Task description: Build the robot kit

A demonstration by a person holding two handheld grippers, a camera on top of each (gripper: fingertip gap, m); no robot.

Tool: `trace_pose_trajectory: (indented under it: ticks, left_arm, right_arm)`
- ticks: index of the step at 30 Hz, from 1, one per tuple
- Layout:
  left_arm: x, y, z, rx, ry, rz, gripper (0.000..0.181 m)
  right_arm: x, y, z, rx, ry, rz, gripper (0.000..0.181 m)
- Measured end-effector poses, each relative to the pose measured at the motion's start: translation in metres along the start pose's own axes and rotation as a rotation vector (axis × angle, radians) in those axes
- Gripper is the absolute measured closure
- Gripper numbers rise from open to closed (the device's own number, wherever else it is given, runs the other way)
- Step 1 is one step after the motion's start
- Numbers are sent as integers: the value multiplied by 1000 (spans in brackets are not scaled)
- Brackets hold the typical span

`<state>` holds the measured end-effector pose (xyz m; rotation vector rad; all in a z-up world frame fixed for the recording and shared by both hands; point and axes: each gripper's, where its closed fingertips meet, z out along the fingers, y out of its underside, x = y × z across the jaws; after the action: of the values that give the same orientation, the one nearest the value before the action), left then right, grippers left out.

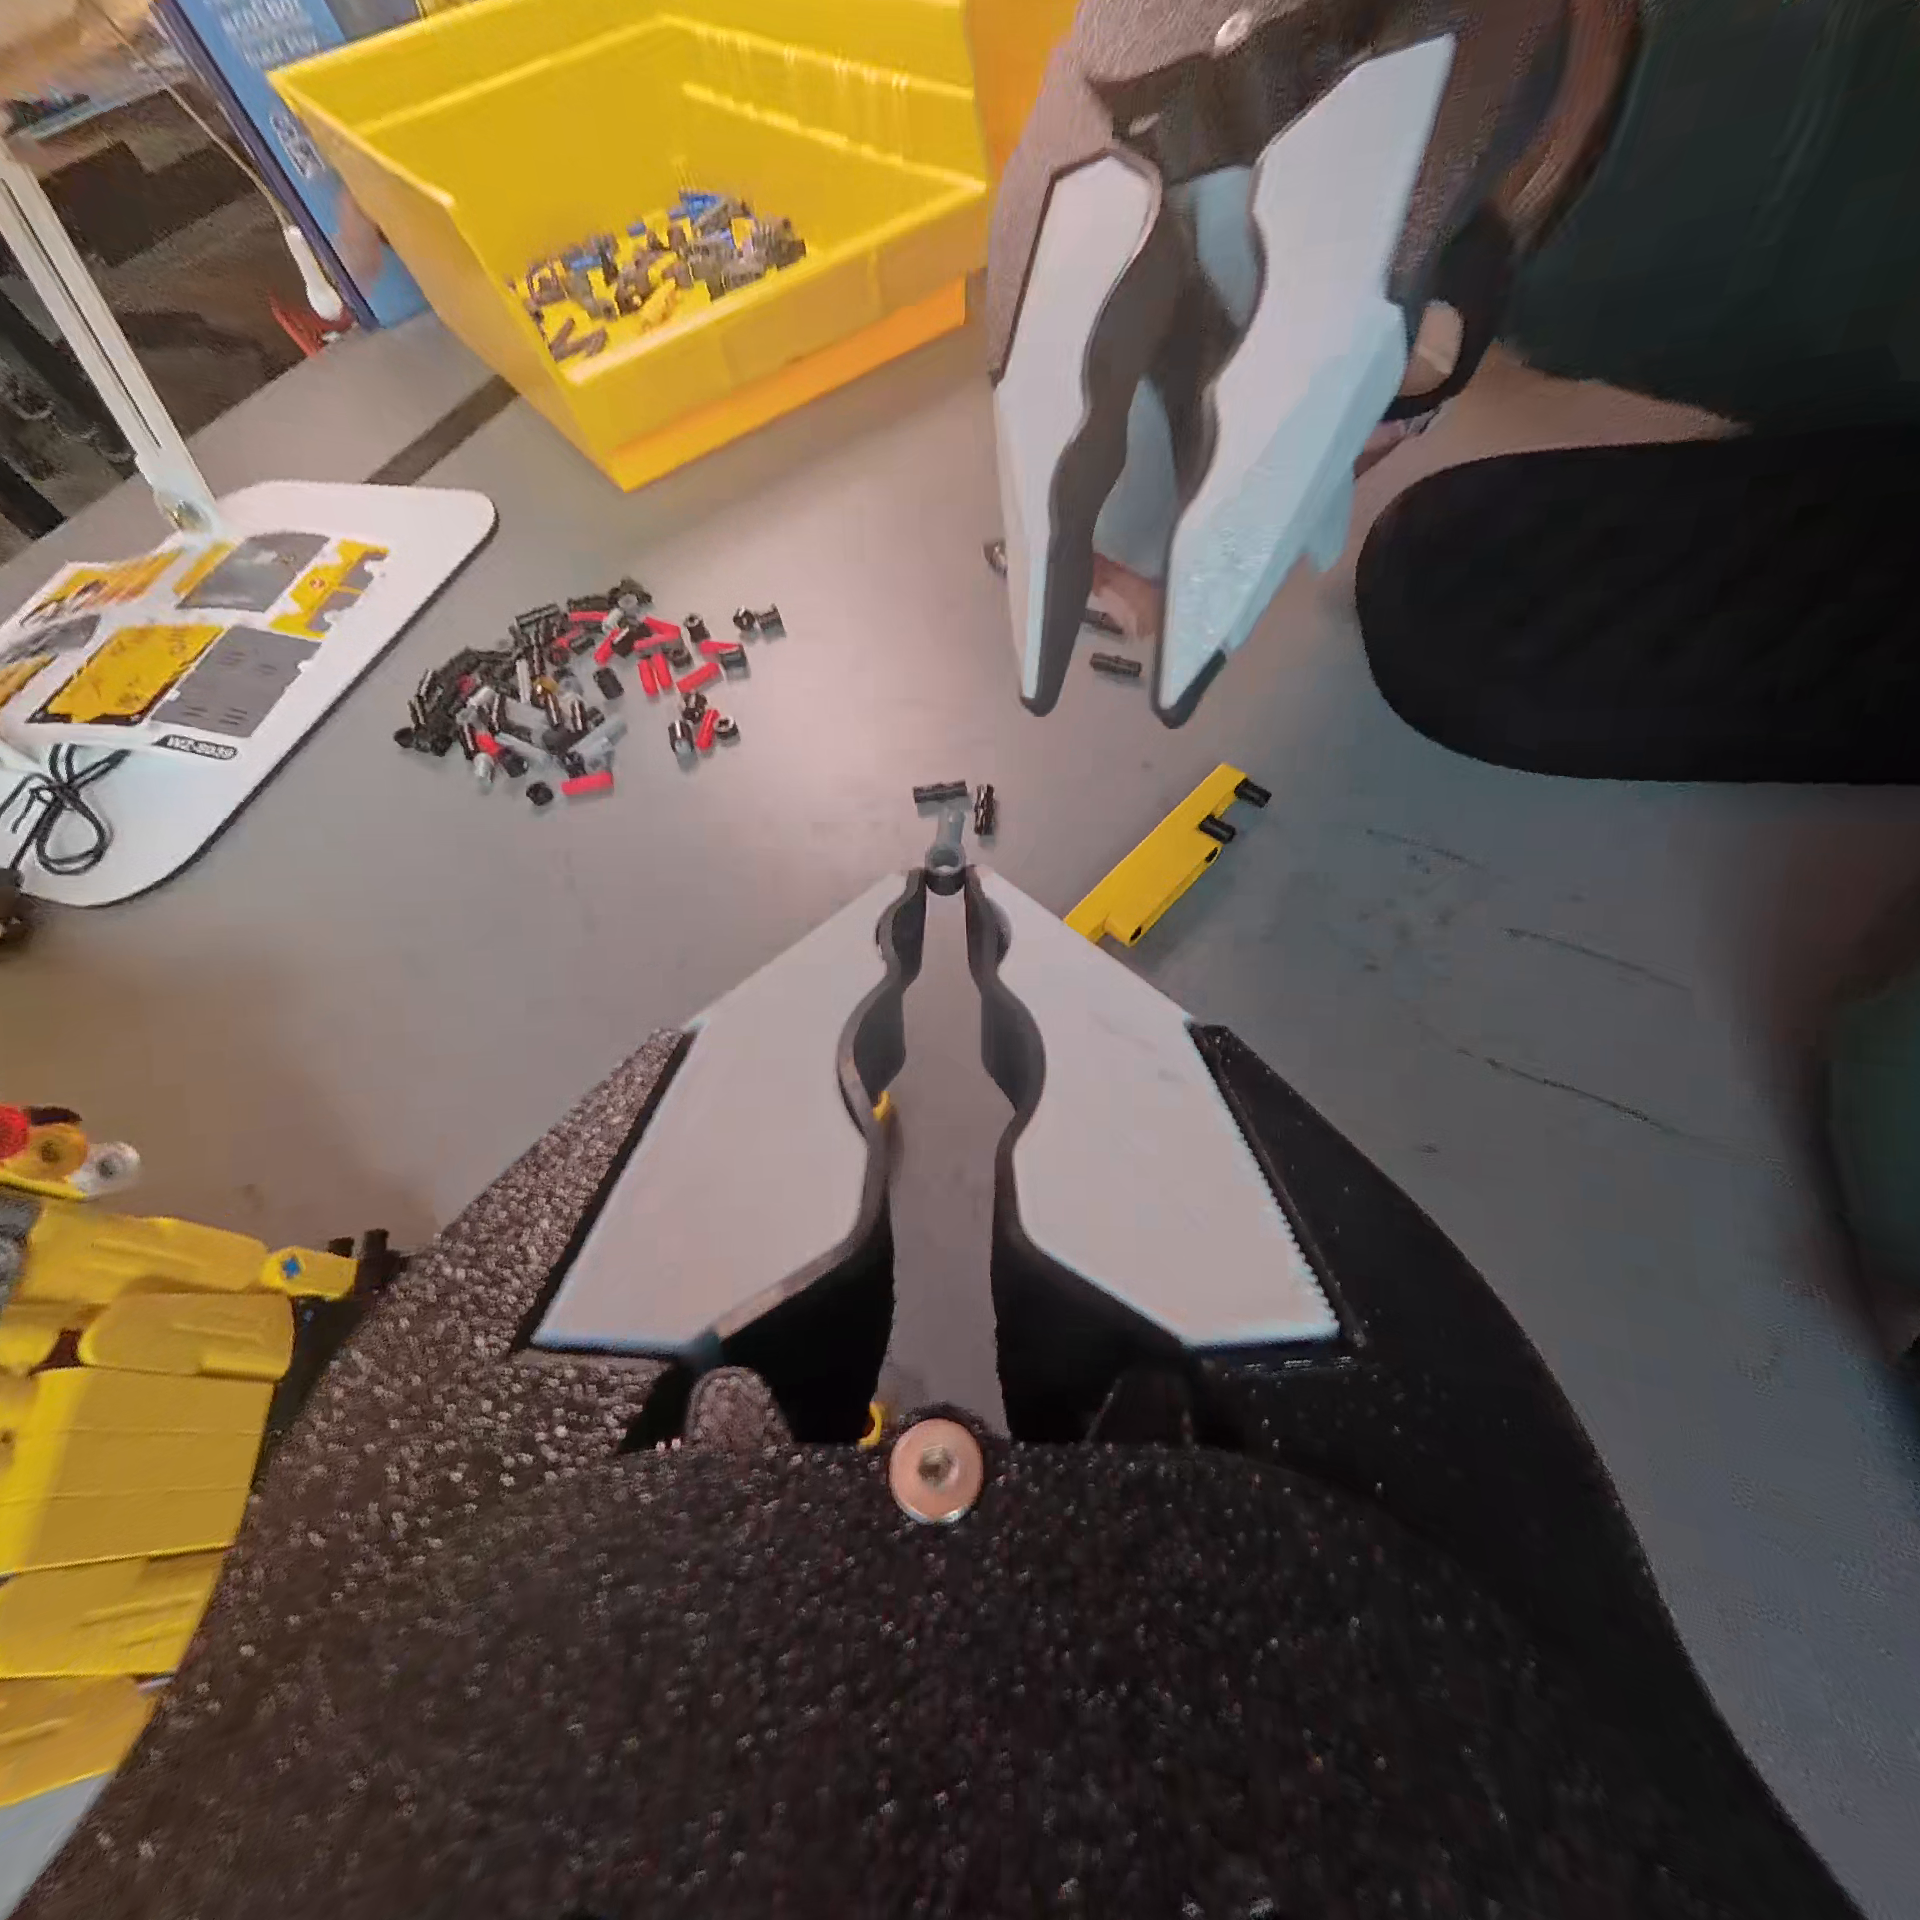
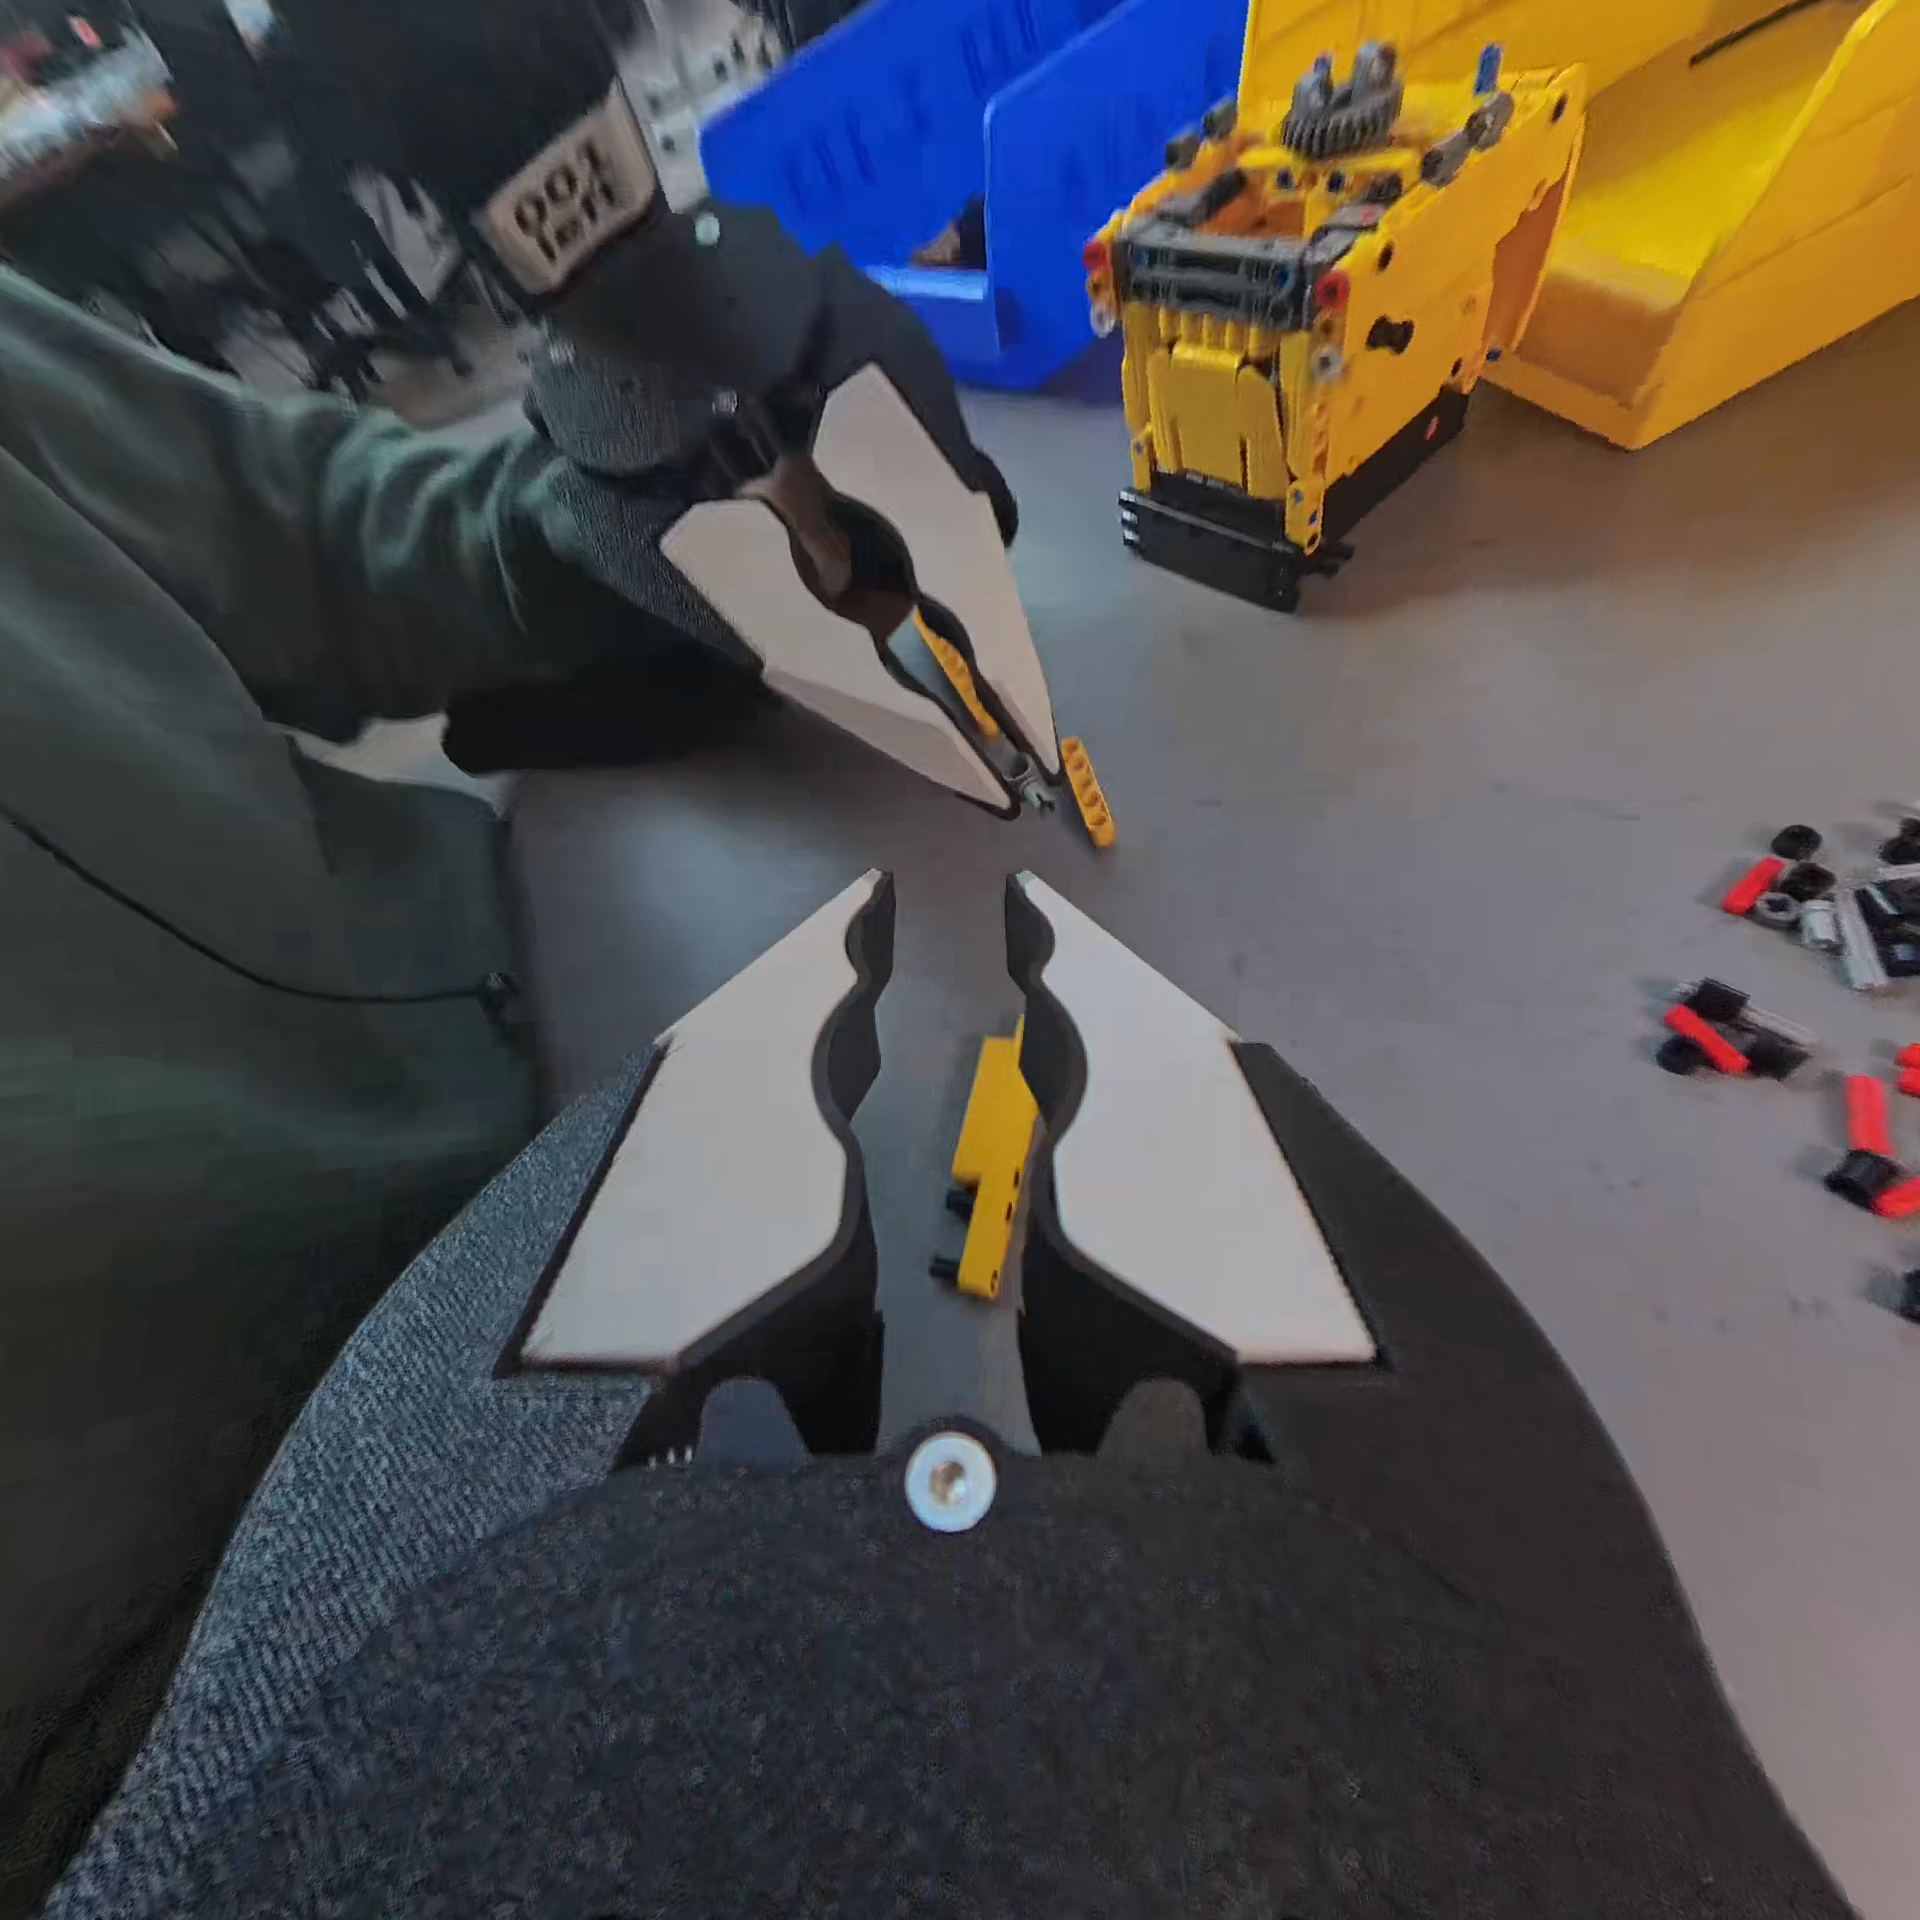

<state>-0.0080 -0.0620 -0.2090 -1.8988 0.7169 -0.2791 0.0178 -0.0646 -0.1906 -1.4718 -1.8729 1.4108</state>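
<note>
Grey tabletop (image 1: 416,956) in front of me, a few scuffs. On it: yellow bin (image 1: 644,260) holding small mixed parts, white lamp base (image 1: 343,582) with a printed sheet (image 1: 177,634) on top, loose pile of black, red and grey pins (image 1: 582,696). Yellow beam with black pins (image 1: 1164,862) lies flat near a small grey connector (image 1: 948,831) and a black pin (image 1: 1117,665). Part-built yellow model (image 2: 1320,332) stands by blue bins (image 2: 935,177). Second yellow beam (image 2: 1086,790) lies flat.
</note>
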Motion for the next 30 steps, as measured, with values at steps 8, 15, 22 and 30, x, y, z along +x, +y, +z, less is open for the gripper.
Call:
trace_pose_trajectory:
  ticks: [8,15,22,30]
  left_arm:
    - [-1,31,13,-163,-1,-26,175]
    - [-6,37,13,-189,-24,-32,175]
    - [-7,39,13,-196,-25,-53,175]
    - [-1,44,15,-229,2,-62,175]
  right_arm:
    - [3,68,6,-460,156,-221,133]
    - [17,79,8,-512,219,-212,155]
    - [25,75,10,-458,266,-140,165]
    - [13,78,11,-429,313,-44,149]
